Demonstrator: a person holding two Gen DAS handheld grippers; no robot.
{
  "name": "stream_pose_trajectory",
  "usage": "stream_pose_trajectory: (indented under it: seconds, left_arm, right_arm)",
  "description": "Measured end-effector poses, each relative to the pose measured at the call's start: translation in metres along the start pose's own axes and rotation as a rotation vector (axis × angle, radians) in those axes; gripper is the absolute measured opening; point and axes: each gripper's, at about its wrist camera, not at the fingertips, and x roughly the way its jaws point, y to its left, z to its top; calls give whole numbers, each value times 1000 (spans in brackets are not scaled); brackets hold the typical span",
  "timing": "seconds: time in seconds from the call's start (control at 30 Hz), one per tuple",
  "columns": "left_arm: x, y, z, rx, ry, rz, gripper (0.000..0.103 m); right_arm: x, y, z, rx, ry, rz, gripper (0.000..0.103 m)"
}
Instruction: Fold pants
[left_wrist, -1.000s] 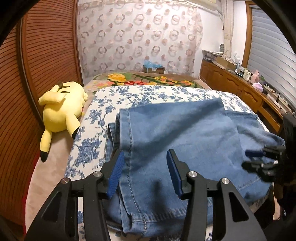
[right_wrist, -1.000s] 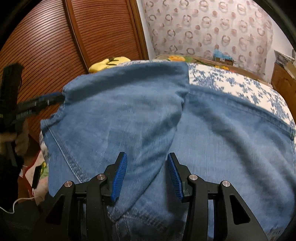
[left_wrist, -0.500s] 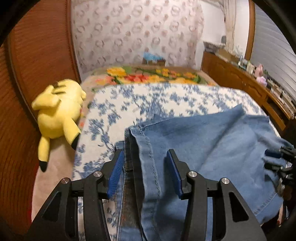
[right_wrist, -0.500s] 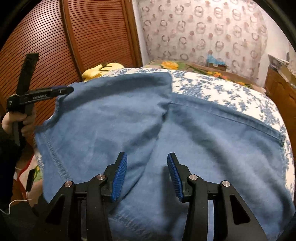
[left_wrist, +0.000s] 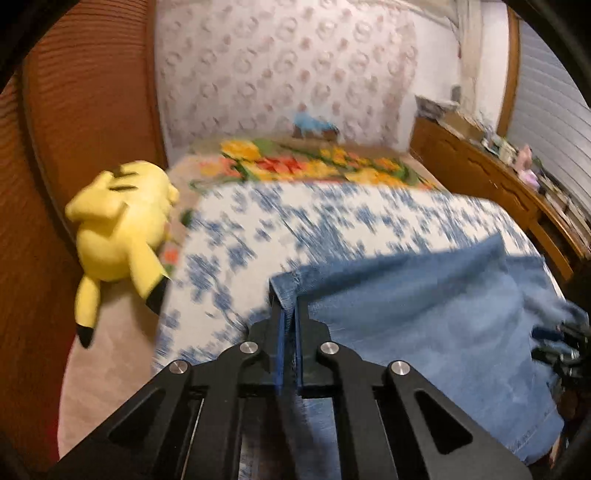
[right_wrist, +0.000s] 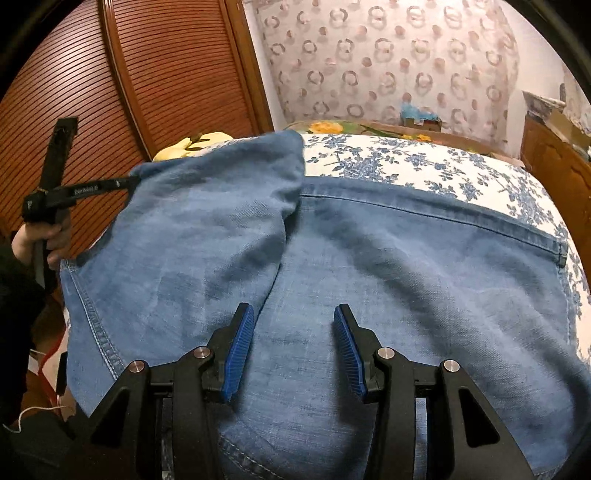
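Jeans (right_wrist: 369, 258) cover the bed (right_wrist: 424, 166) at frame centre, left gripper (left_wrist: 289, 325) clamped on a lifted hem to carry the fold, right gripper (right_wrist: 293, 350) spread wide, holding nothing.

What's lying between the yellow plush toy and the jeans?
Only blue-flowered bedspread between the plush toy and jeans, seen in the left wrist view.
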Motion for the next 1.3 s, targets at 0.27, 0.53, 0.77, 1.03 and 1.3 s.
stream_pose_trajectory:
  seconds: [0.27, 0.53, 0.77, 1.03, 1.3]
  left_arm:
    - [-3, 1, 3, -4, 12, -8, 32]
    - [-25, -27, -7, 33, -47, -86, 78]
    - [-44, -63, -20, 72, -72, -108, 78]
    - [-50, -95, -34, 110, -56, -136, 78]
    - [-50, -121, -47, 138, -36, -164, 78]
  right_arm:
    - [0, -2, -2, 0, -4, 2, 47]
    - [-4, 2, -4, -15, -13, -15, 47]
    - [-5, 2, -5, -14, -16, -18, 47]
    - [-6, -1, -6, -9, -24, -21, 47]
    - [-19, -8, -9, -3, -38, -76, 47]
